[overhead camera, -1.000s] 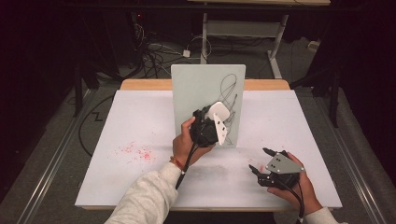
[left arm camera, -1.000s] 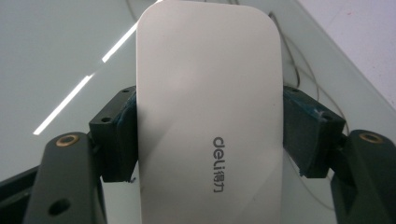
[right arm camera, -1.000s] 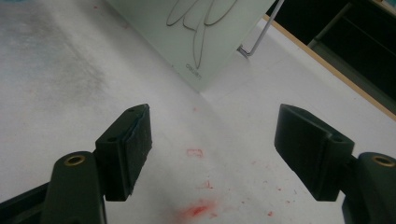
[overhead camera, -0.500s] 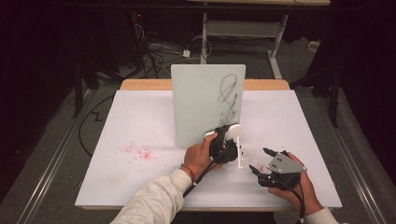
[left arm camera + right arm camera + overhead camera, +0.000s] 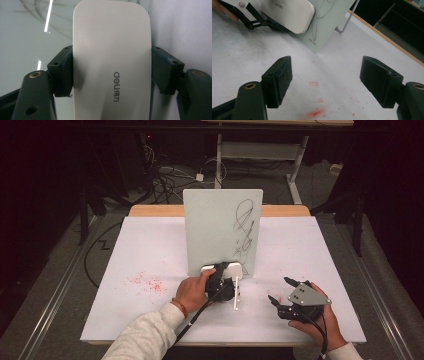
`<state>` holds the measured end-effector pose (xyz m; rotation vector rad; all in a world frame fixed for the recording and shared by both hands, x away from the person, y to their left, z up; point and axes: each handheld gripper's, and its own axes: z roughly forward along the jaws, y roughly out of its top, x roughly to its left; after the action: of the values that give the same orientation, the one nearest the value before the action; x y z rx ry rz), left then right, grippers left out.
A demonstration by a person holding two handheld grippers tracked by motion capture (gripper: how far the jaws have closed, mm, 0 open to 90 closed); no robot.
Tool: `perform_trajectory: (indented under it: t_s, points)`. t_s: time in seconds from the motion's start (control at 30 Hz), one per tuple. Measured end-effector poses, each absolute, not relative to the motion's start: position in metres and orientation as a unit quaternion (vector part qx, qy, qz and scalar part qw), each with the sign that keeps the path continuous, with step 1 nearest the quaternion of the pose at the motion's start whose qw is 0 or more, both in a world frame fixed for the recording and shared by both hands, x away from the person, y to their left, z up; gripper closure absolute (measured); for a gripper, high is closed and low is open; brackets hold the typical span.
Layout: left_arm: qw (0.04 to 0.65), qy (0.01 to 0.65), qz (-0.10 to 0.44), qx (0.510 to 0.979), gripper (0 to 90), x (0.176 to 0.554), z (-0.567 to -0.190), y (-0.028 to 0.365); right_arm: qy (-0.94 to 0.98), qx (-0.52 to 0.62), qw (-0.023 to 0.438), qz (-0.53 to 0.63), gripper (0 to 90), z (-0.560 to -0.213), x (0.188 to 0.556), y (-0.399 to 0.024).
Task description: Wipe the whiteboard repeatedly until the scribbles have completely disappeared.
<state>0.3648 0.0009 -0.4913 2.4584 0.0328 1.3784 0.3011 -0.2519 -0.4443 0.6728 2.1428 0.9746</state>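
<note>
- We are seeing the left gripper pinching a white eraser between its jaws, low at the foot of the upright whiteboard, the eraser's far end just beside the board.
- We are seeing black scribbles marking the board's right part.
- We are finding the right gripper resting on the table with jaws spread, holding nothing, near red smudges.

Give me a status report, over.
Left hand-held gripper shut on white eraser, low at whiteboard. Right hand-held gripper open. Scribbles remain.
</note>
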Motion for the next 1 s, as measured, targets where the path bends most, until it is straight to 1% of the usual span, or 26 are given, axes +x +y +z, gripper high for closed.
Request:
perform_trajectory:
  t_s: [0.1, 0.2, 0.3, 0.33, 0.4, 0.5, 0.73, 0.9, 1.0]
  points:
    - [0.158, 0.013, 0.479, 0.863, 28.2, 0.365, -0.490, 0.007, 0.822, 0.259, 0.341, 0.375, 26.4, -0.444, 0.301, -0.252]
    - [0.151, 0.011, 0.484, 0.862, 28.2, 0.365, -0.490, 0.004, 0.822, 0.260, 0.341, 0.375, 26.4, -0.444, 0.301, -0.252]
    - [0.151, 0.005, 0.487, 0.860, 28.1, 0.365, -0.492, -0.008, 0.823, 0.261, 0.341, 0.372, 26.4, -0.445, 0.302, -0.251]
    - [0.151, 0.005, 0.487, 0.860, 28.2, 0.365, -0.492, -0.008, 0.823, 0.263, 0.335, 0.377, 26.4, -0.445, 0.302, -0.251]
    - [0.145, -0.008, 0.492, 0.859, 28.2, 0.364, -0.493, -0.025, 0.820, 0.271, 0.328, 0.382, 26.5, -0.444, 0.304, -0.253]
    - [0.145, -0.007, 0.497, 0.856, 28.2, 0.364, -0.495, -0.041, 0.816, 0.277, 0.330, 0.385, 26.5, -0.444, 0.304, -0.255]
    - [0.138, -0.014, 0.499, 0.856, 28.3, 0.366, -0.495, -0.060, 0.812, 0.283, 0.332, 0.387, 26.4, -0.443, 0.306, -0.258]
    - [0.133, -0.023, 0.493, 0.859, 28.4, 0.366, -0.493, -0.060, 0.812, 0.285, 0.333, 0.384, 26.5, -0.443, 0.306, -0.258]
    - [0.127, -0.022, 0.487, 0.864, 28.4, 0.366, -0.491, -0.052, 0.811, 0.287, 0.338, 0.382, 26.5, -0.442, 0.305, -0.259]
